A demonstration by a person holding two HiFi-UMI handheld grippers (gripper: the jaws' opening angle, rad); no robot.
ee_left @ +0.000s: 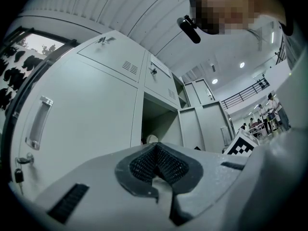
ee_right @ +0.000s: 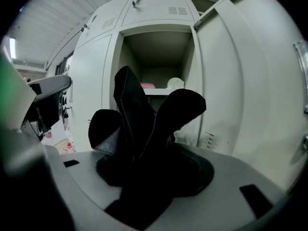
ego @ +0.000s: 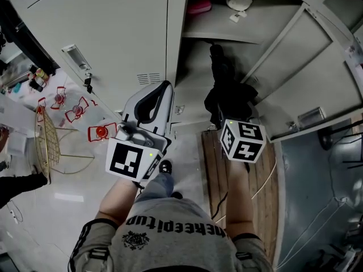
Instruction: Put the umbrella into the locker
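In the head view, the person is standing at the open locker (ego: 195, 75). The umbrella (ego: 226, 92) (black, folded) is sticking out of the right gripper (ego: 228, 113) at the locker's mouth, below the shelf (ego: 266, 21). Whether its tip is already inside, I cannot tell. The left gripper (ego: 160, 95) is hovering to the left, in front of the neighbouring shut door (ego: 102, 33), well apart from the umbrella.

In the left gripper view, the fingers (ee_left: 142, 165) are pressing flat against each other with nothing between them. They are clenched and empty, and pointing toward the locker's open compartment.

In the right gripper view, the fingers are clamping on the umbrella's lower part. Their pads are buried under dark cloth, so they are standing only as far apart as the bundle is thick. Loose folds are flaring above the grip, in front of the open compartment, where a pink thing (ee_right: 147, 85) and a white round thing (ee_right: 175, 83) are lying on the shelf.

The umbrella is looking light and mostly soft: floppy cloth round what is likely a stiff shaft. Cloth alone would probably slide or bunch, so the grip is best taken across the whole bundle, squeezing through to the shaft (as the right gripper seems to be doing). The flaps are likely to snag on the door edge or shelf lip, so I judge it should be going in tip first, low in the compartment.
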